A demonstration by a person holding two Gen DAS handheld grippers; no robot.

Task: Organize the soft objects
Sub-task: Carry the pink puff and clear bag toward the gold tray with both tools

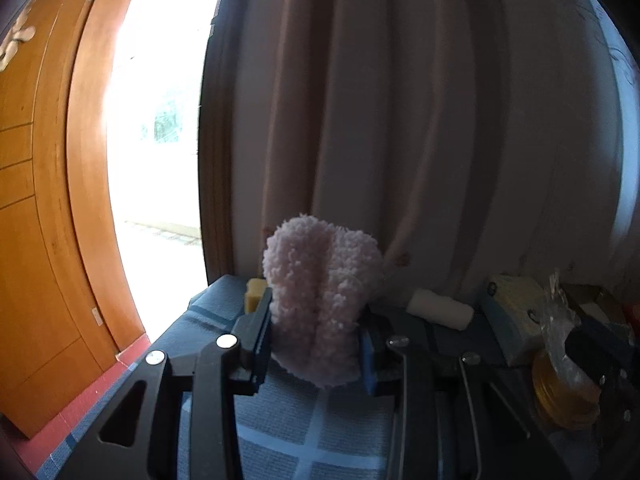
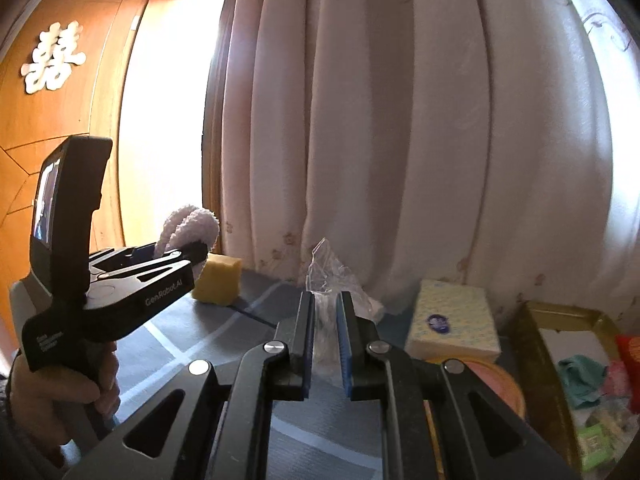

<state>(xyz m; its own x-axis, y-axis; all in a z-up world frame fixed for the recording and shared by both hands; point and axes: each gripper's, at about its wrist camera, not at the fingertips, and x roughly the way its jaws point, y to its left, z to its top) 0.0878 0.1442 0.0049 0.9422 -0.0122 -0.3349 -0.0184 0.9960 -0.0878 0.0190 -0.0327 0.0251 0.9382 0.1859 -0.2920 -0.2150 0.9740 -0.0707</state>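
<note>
My left gripper point(image 1: 316, 320) is shut on a fluffy pale pink cloth point(image 1: 320, 292), folded and held upright above the blue checked tablecloth point(image 1: 288, 432). The cloth also shows in the right wrist view point(image 2: 192, 228), in the left gripper point(image 2: 192, 258) at the left. My right gripper point(image 2: 326, 312) is shut on a crumpled clear plastic bag point(image 2: 328, 272), which also shows in the left wrist view point(image 1: 560, 320). A yellow sponge point(image 2: 218, 278) lies on the table behind the left gripper. A white rolled cloth point(image 1: 440, 308) lies near the curtain.
A tissue pack point(image 2: 452, 320) sits at the right on an orange round lid point(image 2: 500, 384). A gold-rimmed box point(image 2: 536, 344) holds mixed small items at far right. Pink curtains point(image 2: 400, 120) hang behind the table. A wooden door point(image 2: 60, 100) stands at left.
</note>
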